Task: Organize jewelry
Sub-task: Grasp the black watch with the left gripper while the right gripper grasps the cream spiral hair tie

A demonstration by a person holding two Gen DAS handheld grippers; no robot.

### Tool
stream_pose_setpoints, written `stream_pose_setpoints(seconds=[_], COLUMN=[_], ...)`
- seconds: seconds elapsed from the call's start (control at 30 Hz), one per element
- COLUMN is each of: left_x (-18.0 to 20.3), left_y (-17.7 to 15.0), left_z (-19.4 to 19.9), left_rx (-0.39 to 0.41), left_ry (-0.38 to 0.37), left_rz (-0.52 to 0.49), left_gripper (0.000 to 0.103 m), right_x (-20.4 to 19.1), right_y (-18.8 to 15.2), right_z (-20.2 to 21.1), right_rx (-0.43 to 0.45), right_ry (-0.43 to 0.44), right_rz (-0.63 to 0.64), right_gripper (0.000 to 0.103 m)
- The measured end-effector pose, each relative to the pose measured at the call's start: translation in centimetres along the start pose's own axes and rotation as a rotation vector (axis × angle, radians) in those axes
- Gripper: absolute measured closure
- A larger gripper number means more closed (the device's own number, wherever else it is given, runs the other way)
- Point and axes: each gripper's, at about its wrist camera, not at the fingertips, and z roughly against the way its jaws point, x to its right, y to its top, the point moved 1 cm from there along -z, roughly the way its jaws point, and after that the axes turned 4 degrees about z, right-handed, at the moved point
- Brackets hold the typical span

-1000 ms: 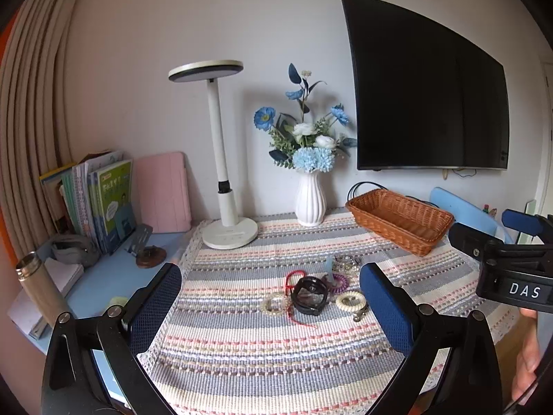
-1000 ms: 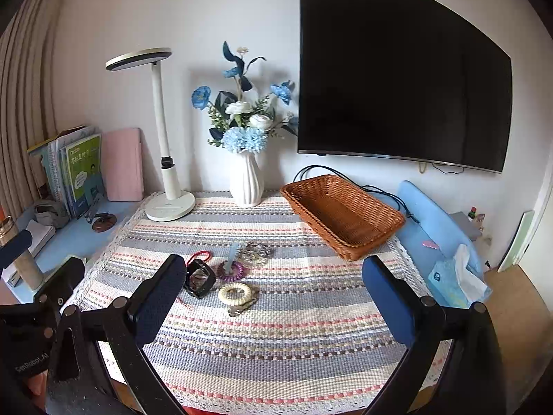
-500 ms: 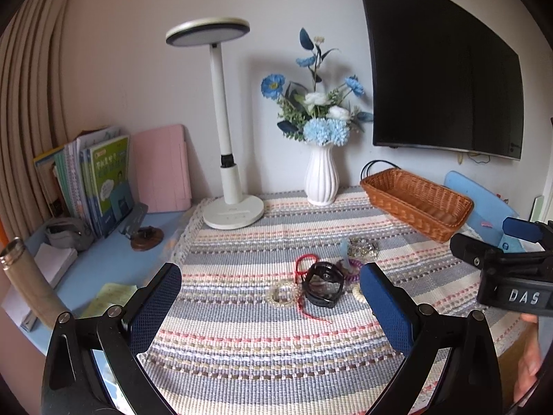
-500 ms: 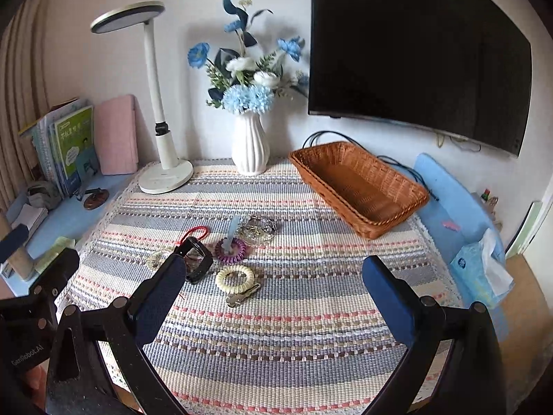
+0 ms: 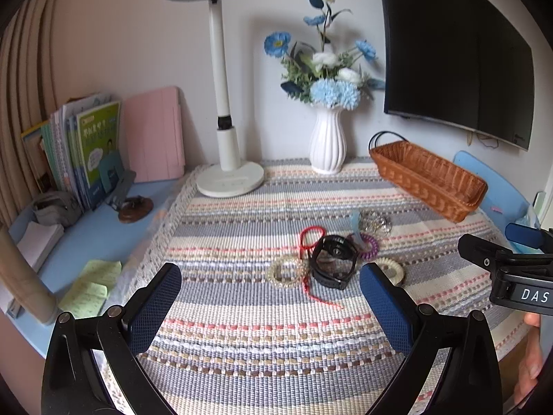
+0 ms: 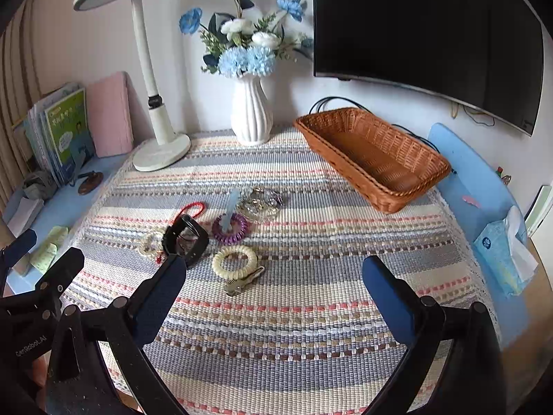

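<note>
Across the tabletop (image 6: pixel 311 363), spread with a striped woven cloth in grey, cream and pink, the task's things lie in one loose cluster near the middle, while the long brown wicker basket (image 6: pixel 373 152) stands empty at the far right corner, well apart from them; judging by the task, that is where the pieces belong. Nothing has yet been lifted. Both tools hover above the near edge: the left gripper (image 5: pixel 269 307) and the right gripper (image 6: pixel 273 297) each stand wide open and hold nothing. The black wristwatch (image 5: pixel 332 261) is the bulkiest piece and lies nearest the left gripper, propped on its curved strap, so it is best approached with the jaws across the strap rather than the face. Just beside it are the pale beaded bracelet (image 5: pixel 287 272) and the thin red cord (image 5: pixel 308 242), which runs under or against both; lifting one could drag the others, so a slow, straight lift is wise. For the right gripper, the cream coiled hair tie (image 6: pixel 235 262) is the closest and clearest target, though a small metal clip (image 6: pixel 242 282) touches it. Farther back sit the purple coiled hair tie (image 6: pixel 231 228) and a tangled silvery chain (image 6: pixel 262 204); the chain will need a deep, low pinch.
</note>
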Motion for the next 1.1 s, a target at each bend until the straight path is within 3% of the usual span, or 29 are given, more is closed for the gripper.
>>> stream_pose_setpoints(seconds=[0.1, 0.23, 0.3, 0.33, 0.37, 0.47, 0.53, 0.6, 0.67, 0.8, 1.1], left_x=[-0.4, -2.6, -4.0, -4.6, -5.0, -5.2, -4.6, -3.4, -2.3, -0.5, 1.4], left_y=[-0.2, -0.2, -0.2, -0.2, -0.2, -0.3, -0.3, -0.1, 0.1, 0.0, 0.2], left_z=[-1.0, -2.7, -3.9, -4.5, -5.1, -7.2, -8.5, -10.4, -11.7, -13.3, -15.6], left_rx=[-0.016, -0.053, -0.096, -0.118, -0.138, -0.196, -0.236, -0.299, -0.340, -0.375, -0.402], left_ry=[0.022, 0.017, -0.005, -0.028, -0.057, -0.140, -0.188, -0.254, -0.297, -0.295, -0.267], left_rz=[0.000, 0.034, 0.079, 0.099, 0.118, 0.163, 0.156, 0.137, 0.126, 0.087, 0.048], left_gripper=[0.000, 0.000, 0.000, 0.000, 0.000, 0.001, 0.010, 0.026, 0.029, 0.045, 0.049], right_x=[0.7, 2.7, 3.6, 4.0, 4.3, 4.4, 4.2, 3.6, 2.7, 1.2, -1.5], right_y=[-0.1, -0.1, -0.1, -0.2, -0.2, -0.6, -0.7, -0.6, -0.5, -0.6, 0.7], right_z=[-0.8, -2.2, -3.1, -3.9, -4.7, -6.7, -8.1, -9.0, -9.9, -11.2, -13.4], right_rx=[-0.013, -0.032, -0.052, -0.082, -0.108, -0.167, -0.203, -0.222, -0.238, -0.265, -0.270], right_ry=[-0.016, -0.105, -0.123, -0.110, -0.080, 0.039, 0.123, 0.182, 0.204, 0.237, 0.266], right_rz=[0.009, 0.020, 0.012, 0.005, -0.004, -0.030, -0.045, -0.034, 0.006, 0.075, 0.194], right_gripper=[0.002, 0.015, 0.035, 0.050, 0.052, 0.057, 0.058, 0.058, 0.058, 0.063, 0.064])
